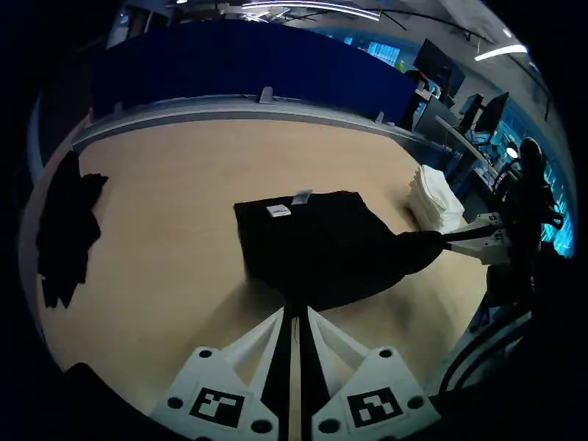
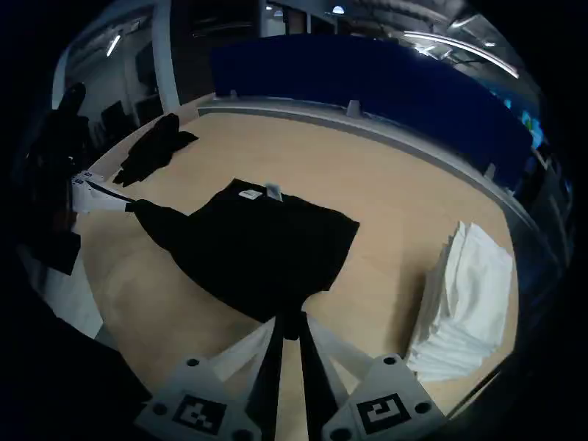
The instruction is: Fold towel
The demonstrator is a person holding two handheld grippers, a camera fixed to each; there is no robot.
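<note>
Nearby, white stack [image 2: 470, 294] flanks the black towel [image 2: 257, 242].

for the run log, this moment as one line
left gripper: shut on black towel | right gripper: shut on black towel | state: near corners lifted, rest on table

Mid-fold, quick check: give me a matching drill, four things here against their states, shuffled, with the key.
1 black towel
2 white stack
3 dark heap
4 blue partition

A upright behind the table
B crumpled, untouched
C pinched by left gripper and right gripper
D neatly folded

Pairs: 1-C, 2-D, 3-B, 4-A
</note>
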